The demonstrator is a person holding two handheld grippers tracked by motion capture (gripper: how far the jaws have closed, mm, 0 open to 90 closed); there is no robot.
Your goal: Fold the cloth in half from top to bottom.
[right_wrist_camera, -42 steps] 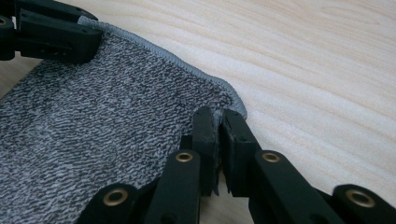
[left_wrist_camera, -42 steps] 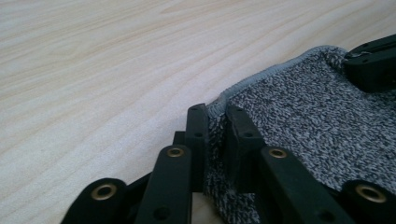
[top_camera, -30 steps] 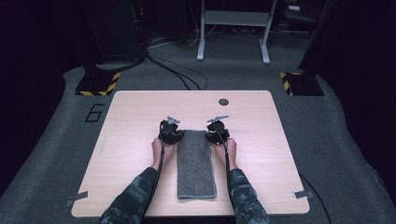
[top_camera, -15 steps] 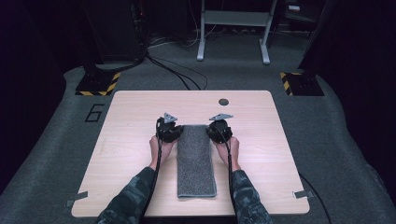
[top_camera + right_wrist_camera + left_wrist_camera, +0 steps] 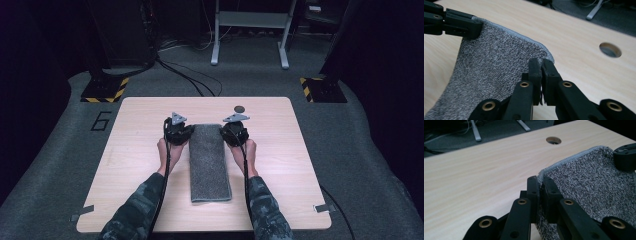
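Observation:
A grey folded towel lies lengthwise on the middle of the wooden table. My left gripper is shut on the towel's far left corner, and the left gripper view shows that gripper pinching the hemmed edge of the towel. My right gripper is shut on the far right corner, seen close up as the gripper biting the towel. Both far corners hang lifted off the tabletop. The near end rests on the table.
A round cable hole sits in the table just beyond the right gripper. Past the table's far edge the floor holds cables, a white frame's legs and yellow-black striped bases.
Both grippers have risen and shifted slightly towards the far side, lifting the towel's far corners with them.

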